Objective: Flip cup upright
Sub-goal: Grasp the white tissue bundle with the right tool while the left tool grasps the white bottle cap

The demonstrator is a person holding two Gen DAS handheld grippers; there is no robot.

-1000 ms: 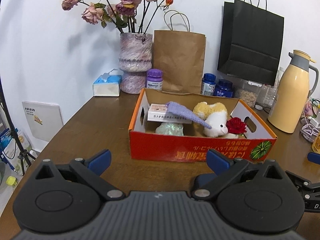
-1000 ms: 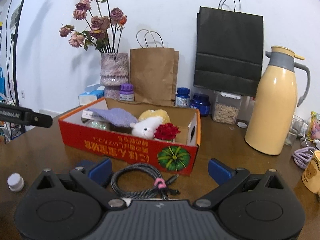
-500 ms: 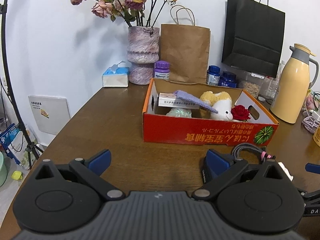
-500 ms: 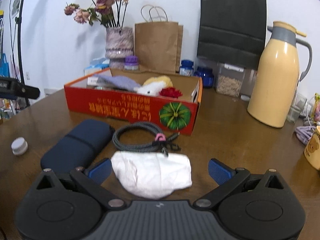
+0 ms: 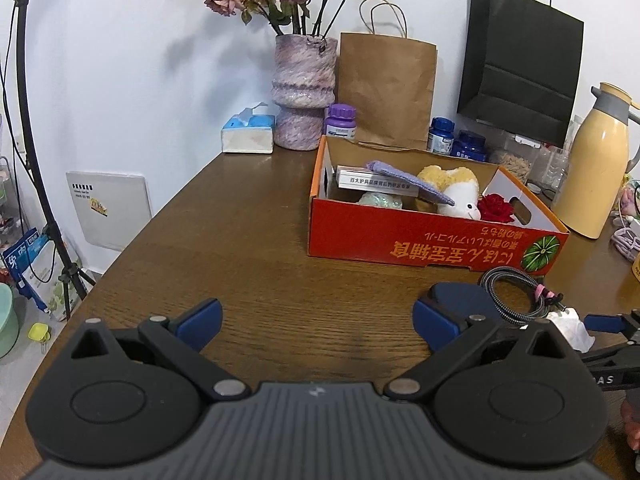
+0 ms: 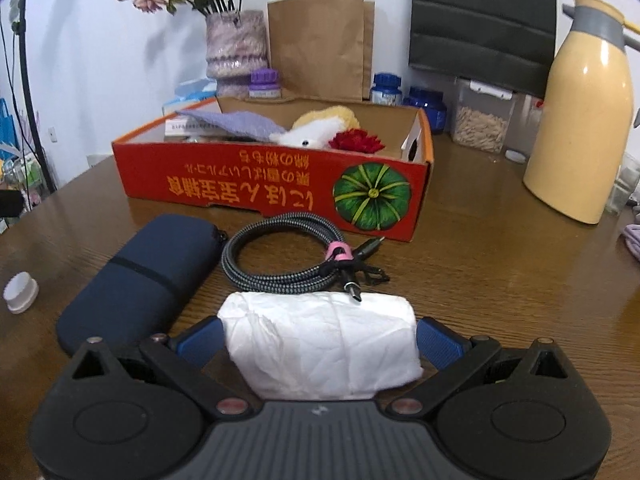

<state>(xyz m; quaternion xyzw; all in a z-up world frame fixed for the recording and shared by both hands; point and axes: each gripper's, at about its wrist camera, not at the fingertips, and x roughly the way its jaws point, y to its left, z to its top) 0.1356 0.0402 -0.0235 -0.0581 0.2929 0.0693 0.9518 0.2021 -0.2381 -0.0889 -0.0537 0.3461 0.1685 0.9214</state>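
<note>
Lying on its side on the brown wooden table [image 6: 500, 248], the crumpled white paper cup [image 6: 320, 344] sits between the 2 blue-padded fingers [image 6: 200, 340] of the right gripper [image 6: 318, 342], its length running across from one pad to the other. The jaws are spread wide; each pad stands just beside an end of the cup, and whether they touch it cannot be told. Just beyond the cup lies a coiled braided cable [image 6: 288, 256] bound by a pink tie, one plug tip resting at the cup's far edge. To the left of the cable is a dark blue zip pouch [image 6: 136, 280], and further left a small white bottle cap [image 6: 20, 292]. Behind these stands an open red cardboard box [image 6: 272, 188] printed with a green pumpkin, holding a plush toy, a red fabric rose and a lilac cloth. A cream thermos jug [image 6: 580, 120] stands to the right, well apart from the cup. The left gripper [image 5: 316, 320] hovers over bare table with its jaws wide apart and nothing between them; in its view the cup [image 5: 572, 330] shows only as a white patch at the right, partly hidden behind the gripper's own arm.
</note>
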